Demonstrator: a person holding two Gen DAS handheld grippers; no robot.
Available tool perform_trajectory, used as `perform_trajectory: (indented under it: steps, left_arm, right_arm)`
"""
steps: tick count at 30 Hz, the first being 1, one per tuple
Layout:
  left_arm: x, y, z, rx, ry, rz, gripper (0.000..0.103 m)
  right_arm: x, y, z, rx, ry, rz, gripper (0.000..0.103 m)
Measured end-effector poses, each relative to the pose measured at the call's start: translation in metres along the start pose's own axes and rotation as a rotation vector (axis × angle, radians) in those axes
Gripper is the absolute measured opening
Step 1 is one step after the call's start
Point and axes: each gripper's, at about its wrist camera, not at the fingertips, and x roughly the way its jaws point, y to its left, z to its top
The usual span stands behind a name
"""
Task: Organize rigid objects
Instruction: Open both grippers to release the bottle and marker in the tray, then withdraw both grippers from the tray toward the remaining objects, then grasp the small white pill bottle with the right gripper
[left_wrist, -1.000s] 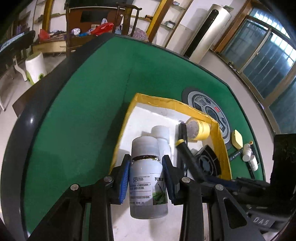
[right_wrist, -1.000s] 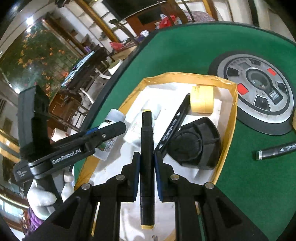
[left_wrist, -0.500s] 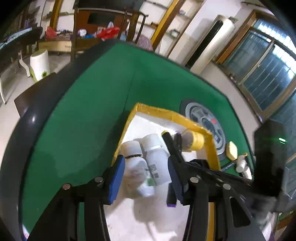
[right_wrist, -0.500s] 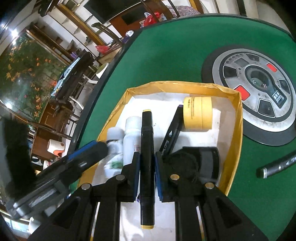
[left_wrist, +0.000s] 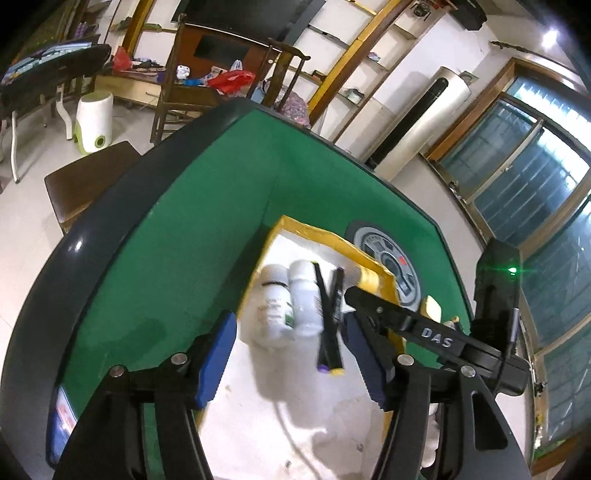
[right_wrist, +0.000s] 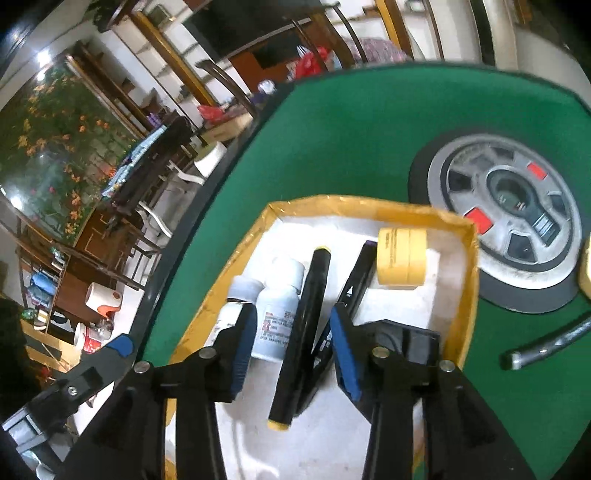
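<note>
1. The yellow-capped marker (right_wrist: 301, 332) lay flat in my yellow-rimmed tray (right_wrist: 469, 266), between the pads of my right gripper (right_wrist: 291, 349) but free of them; those jaws had just been opening and stood apart with nothing gripped.
2. Its long axis ran from near me toward the tray's far wall, leaning slightly, parallel to the second black marker (right_wrist: 354, 284) just beside it.
3. My left gripper (left_wrist: 291, 358) had its jaws just been opening too, wide and empty, above the two white bottles (left_wrist: 291, 302) lying side by side at the tray's left.
4. The tape roll (right_wrist: 402, 257) and a black block (right_wrist: 410, 343), possibly a fan, were also in.
5. Left over on the green table (right_wrist: 369, 140): a grey marker (right_wrist: 546, 341), something yellow at the picture's edge, perhaps more unseen.
</note>
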Motion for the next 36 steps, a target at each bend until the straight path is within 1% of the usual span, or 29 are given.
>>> perform_trajectory:
  steps: [2,6,8,10,13,15,18,21,23,25,28,31,34,36]
  left_arm:
    - [0.0,-0.011,-0.004,0.015,0.011,-0.022,0.066]
    - [0.004,-0.044,-0.021,0.061,0.057,-0.08,0.069]
    - [0.009,-0.065,-0.034,0.105,0.085,-0.108,0.069]
    - [0.013,-0.083,-0.046,0.132,0.111,-0.14,0.069]
    - [0.019,-0.11,-0.066,0.158,0.157,-0.195,0.069]
    - [0.023,-0.126,-0.079,0.168,0.182,-0.23,0.069]
    - [0.031,-0.149,-0.098,0.195,0.216,-0.269,0.069]
    - [0.041,-0.165,-0.113,0.22,0.25,-0.267,0.069]
    - [0.047,-0.171,-0.12,0.23,0.271,-0.25,0.069]
    - [0.049,-0.175,-0.126,0.235,0.285,-0.231,0.069]
    - [0.047,-0.182,-0.131,0.245,0.285,-0.213,0.069]
    - [0.043,-0.185,-0.134,0.26,0.276,-0.199,0.069]
    - [0.045,-0.187,-0.136,0.267,0.272,-0.187,0.069]
    - [0.046,-0.186,-0.135,0.266,0.274,-0.184,0.069]
  right_arm:
    - [-0.016,-0.002,-0.005,-0.011,-0.03,0.006,0.049]
    - [-0.052,-0.02,-0.019,-0.023,-0.084,0.016,0.05]
    - [-0.078,-0.04,-0.03,-0.02,-0.125,-0.004,0.05]
    - [-0.104,-0.064,-0.037,-0.007,-0.164,-0.037,0.05]
    - [-0.146,-0.112,-0.05,0.041,-0.227,-0.115,0.059]
    - [-0.173,-0.148,-0.056,0.09,-0.27,-0.191,0.059]
    - [-0.206,-0.204,-0.066,0.185,-0.294,-0.285,0.06]
    - [-0.216,-0.242,-0.075,0.241,-0.287,-0.303,0.06]
    - [-0.216,-0.257,-0.08,0.249,-0.276,-0.274,0.06]
    - [-0.21,-0.264,-0.078,0.236,-0.254,-0.236,0.06]
    - [-0.197,-0.27,-0.069,0.205,-0.229,-0.217,0.06]
    - [-0.182,-0.277,-0.06,0.2,-0.204,-0.229,0.059]
    - [-0.171,-0.28,-0.06,0.196,-0.174,-0.19,0.06]
    - [-0.169,-0.276,-0.063,0.194,-0.157,-0.085,0.06]
